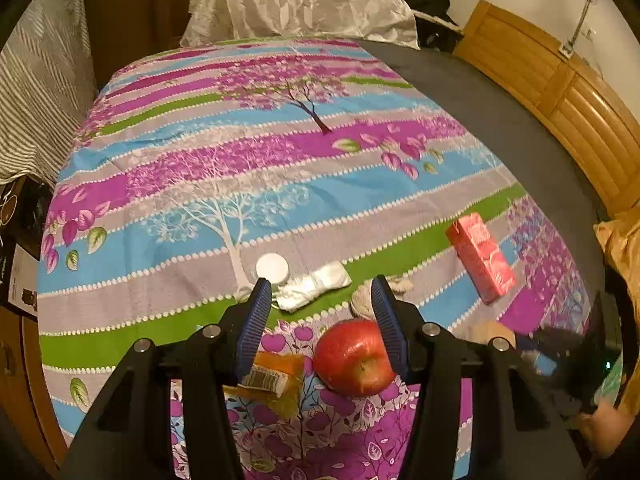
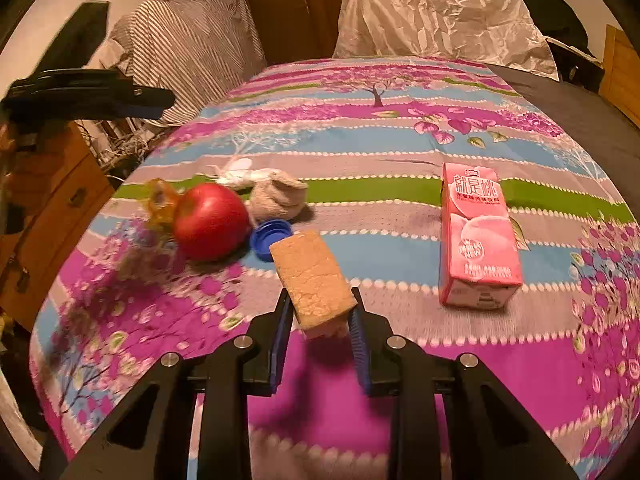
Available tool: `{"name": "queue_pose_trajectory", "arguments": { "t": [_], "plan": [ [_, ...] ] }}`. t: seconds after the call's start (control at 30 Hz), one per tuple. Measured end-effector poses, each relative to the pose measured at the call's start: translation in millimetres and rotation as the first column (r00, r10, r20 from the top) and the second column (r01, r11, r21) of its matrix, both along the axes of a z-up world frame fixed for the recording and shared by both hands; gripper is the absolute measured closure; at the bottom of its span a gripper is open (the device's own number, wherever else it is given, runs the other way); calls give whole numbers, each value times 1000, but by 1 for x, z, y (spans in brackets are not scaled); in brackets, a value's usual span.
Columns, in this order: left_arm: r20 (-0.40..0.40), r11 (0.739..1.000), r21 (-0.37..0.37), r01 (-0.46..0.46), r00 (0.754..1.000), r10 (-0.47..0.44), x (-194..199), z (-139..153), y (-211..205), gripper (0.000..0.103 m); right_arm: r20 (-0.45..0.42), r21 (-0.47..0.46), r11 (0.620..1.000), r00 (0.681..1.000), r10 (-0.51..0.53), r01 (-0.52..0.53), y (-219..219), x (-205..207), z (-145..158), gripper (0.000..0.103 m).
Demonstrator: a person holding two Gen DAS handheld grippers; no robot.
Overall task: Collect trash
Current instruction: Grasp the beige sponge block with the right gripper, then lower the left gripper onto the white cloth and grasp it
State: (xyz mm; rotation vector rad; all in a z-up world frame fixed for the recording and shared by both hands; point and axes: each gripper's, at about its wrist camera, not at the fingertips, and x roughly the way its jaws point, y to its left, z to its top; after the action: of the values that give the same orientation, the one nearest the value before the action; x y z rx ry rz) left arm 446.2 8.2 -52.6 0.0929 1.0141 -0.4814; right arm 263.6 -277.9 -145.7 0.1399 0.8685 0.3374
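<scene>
Right gripper [image 2: 318, 320] is clamped on a sponge [image 2: 312, 280] by its near end only; slipping out is a risk. Carton [image 2: 478, 236] lies to its right. Left gripper [image 1: 320, 320] is open, empty, above the apple [image 1: 354, 356], which could be mistaken for trash.

The left gripper [image 1: 320, 300] hangs tilted downward, jaws apart and holding nothing; the right gripper [image 2: 320, 312], also angled down, is clamped on something.

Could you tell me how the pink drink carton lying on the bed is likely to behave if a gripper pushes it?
The pink drink carton lies flat on a broad face, so it should slide, not roll. The soft bedspread may bunch and drag it. Its walls look unsquashed, probably stiff; fullness cannot be told.
</scene>
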Motion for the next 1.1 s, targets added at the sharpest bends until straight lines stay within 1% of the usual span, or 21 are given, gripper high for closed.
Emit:
{"name": "queue_pose_trajectory", "arguments": {
  "t": [0.13, 0.4, 0.5, 0.57, 0.6, 0.63, 0.67, 0.7, 0.77, 0.83, 0.9, 0.97, 1.03, 1.1],
  "plan": [
    [16, 999, -17, -28, 999, 29, 5, 12, 6, 53, 1, 34, 999, 1000, 6, -6, -1, -17, 9, 74],
    [28, 999, -11, -36, 999, 36, 12, 18, 14, 53, -20, 81, 997, 1000, 22, -21, -3, -46, 19, 74],
    [34, 1000, 10, -1, 999, 0, 16, 18, 15, 53, -34, 96, 995, 999, 28, -24, -4, -55, 18, 74],
    [26, 997, 38, 62, 998, -63, 20, 15, 11, 53, -43, 101, 995, 999, 32, -27, -5, -60, 18, 74],
    [17, 992, 61, 115, 993, -116, 22, 11, 6, 53, -49, 105, 994, 998, 35, -29, -5, -63, 18, 74],
    [2, 981, 84, 175, 984, -176, 25, 7, 1, 53, -55, 110, 993, 998, 37, -30, -5, -67, 17, 74],
    [-11, 971, 104, 214, 977, -214, 26, 3, -4, 53, -60, 115, 993, 997, 38, -31, -5, -70, 17, 74],
    [-29, 955, 134, 265, 964, -264, 28, -4, -11, 53, -67, 121, 992, 997, 38, -30, -6, -73, 16, 74],
    [-65, 924, 168, 344, 939, -338, 30, -17, -23, 53, -83, 136, 990, 996, 35, -23, -6, -78, 12, 74],
    [-117, 889, 180, 421, 906, -406, 34, -35, -39, 53, -108, 163, 987, 994, 29, -11, -7, -81, 5, 74],
    [-167, 847, 204, 491, 870, -465, 34, -53, -53, 53, -127, 176, 984, 992, 26, -4, -7, -81, -1, 74],
    [-224, 799, 236, 553, 831, -509, 37, -74, -64, 53, -142, 185, 983, 990, 24, 2, -6, -81, -6, 74],
    [-265, 780, 244, 576, 813, -518, 44, -88, -69, 53, -147, 190, 982, 989, 23, 6, -6, -81, -9, 74],
    [-285, 779, 237, 581, 808, -516, 54, -94, -72, 55, -151, 201, 979, 988, 19, 12, -8, -79, -11, 74]
  ]
}}
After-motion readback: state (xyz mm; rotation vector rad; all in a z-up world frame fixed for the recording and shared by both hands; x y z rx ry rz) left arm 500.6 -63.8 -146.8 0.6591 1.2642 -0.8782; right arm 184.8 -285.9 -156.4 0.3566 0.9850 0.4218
